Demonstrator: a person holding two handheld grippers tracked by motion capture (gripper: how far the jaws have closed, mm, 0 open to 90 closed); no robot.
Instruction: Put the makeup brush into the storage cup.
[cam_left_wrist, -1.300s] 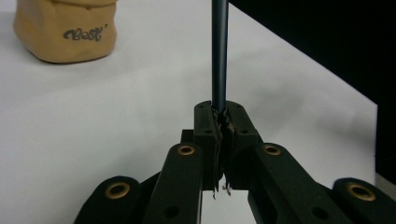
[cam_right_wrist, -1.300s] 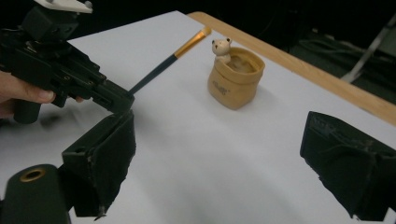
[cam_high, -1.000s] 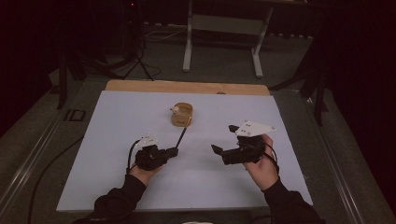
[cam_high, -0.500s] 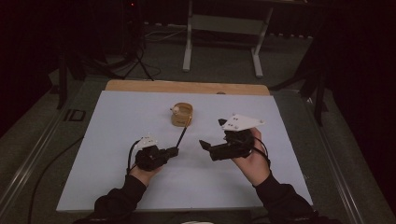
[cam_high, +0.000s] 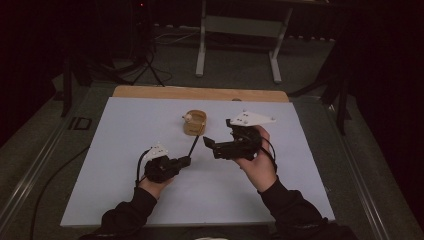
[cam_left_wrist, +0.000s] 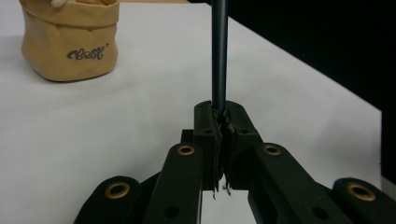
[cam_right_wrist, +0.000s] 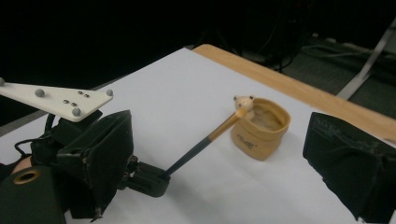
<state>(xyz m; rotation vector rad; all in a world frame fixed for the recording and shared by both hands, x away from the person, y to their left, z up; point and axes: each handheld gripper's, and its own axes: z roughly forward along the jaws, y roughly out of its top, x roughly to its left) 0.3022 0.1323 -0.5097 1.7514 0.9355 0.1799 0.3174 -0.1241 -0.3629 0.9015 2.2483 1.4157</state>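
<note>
Two grippers work over the white table, and the right gripper has shifted inward from the table's right side toward the tan pouch, its jaws standing wide and empty. The left gripper has not moved; its jaws are clamped on the lower end of a dark pen that slants up to the pouch, a small bear figure at its top against the rim. The right one seems set to help with the pen or steady the pouch.
</note>
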